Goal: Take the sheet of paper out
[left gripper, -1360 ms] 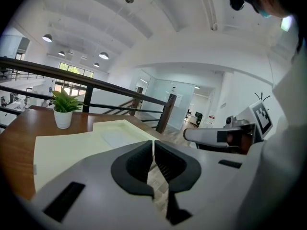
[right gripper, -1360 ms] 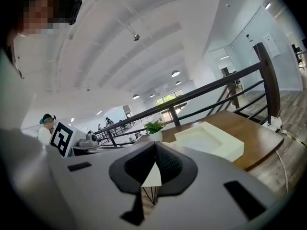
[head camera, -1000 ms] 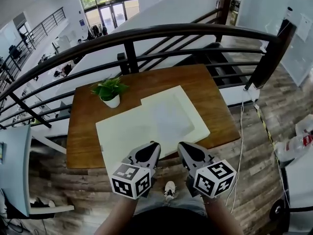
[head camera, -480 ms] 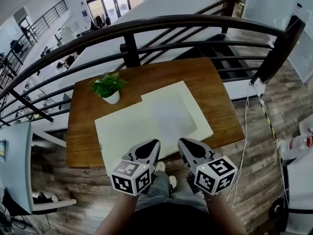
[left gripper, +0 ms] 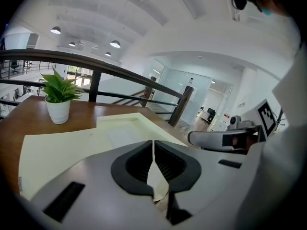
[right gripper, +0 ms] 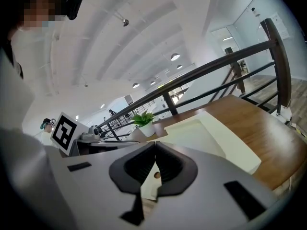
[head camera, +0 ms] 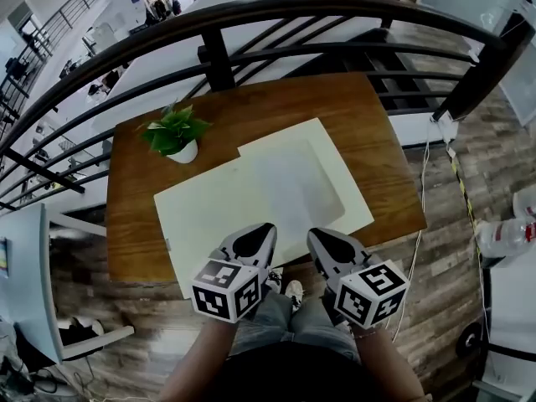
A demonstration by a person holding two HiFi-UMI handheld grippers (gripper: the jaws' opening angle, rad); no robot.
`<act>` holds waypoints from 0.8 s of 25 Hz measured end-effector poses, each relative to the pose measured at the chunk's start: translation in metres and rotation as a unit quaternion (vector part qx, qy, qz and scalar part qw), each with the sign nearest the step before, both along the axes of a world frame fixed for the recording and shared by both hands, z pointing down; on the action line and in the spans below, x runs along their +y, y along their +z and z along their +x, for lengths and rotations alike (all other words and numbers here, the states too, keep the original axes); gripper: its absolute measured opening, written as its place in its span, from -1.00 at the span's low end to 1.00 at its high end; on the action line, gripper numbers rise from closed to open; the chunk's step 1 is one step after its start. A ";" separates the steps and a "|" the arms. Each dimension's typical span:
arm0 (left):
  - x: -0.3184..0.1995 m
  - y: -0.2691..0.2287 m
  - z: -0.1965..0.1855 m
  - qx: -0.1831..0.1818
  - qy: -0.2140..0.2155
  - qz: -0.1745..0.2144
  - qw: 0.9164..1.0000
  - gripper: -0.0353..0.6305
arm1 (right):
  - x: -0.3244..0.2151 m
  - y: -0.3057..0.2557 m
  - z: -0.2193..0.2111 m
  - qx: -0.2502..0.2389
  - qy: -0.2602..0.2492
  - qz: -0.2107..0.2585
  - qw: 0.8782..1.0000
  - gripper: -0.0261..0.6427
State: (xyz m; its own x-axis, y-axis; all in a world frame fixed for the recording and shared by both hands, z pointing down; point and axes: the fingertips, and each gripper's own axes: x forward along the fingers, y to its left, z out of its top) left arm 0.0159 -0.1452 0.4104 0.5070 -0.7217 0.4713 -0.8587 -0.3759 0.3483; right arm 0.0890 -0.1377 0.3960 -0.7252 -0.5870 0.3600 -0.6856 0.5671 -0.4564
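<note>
- Head view: both hands have come forward and down. The left gripper and right gripper, short of the table a second ago, now overlap the near edge of the cream folder. The sheet of paper reads as a paler, greyish rectangle lying flat in the folder's right half. It looks untouched, so this is likely still the approach.
- Left gripper view: the jaws are pressed together with nothing between them — dark ribbed pads set in smooth grey shells. The folder is matte, with a stepped outline, and lies flat on glossy brown wood. A leafy plant stands in a white pot beyond it.
- Right gripper view: this claw is closed too, and empty. A curved dark railing runs behind the table.
</note>
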 end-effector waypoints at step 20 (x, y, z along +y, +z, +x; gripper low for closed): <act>-0.055 0.063 -0.038 0.002 -0.015 -0.080 0.997 -0.82 | -0.060 0.043 -0.029 0.023 0.013 -0.060 0.998 -0.84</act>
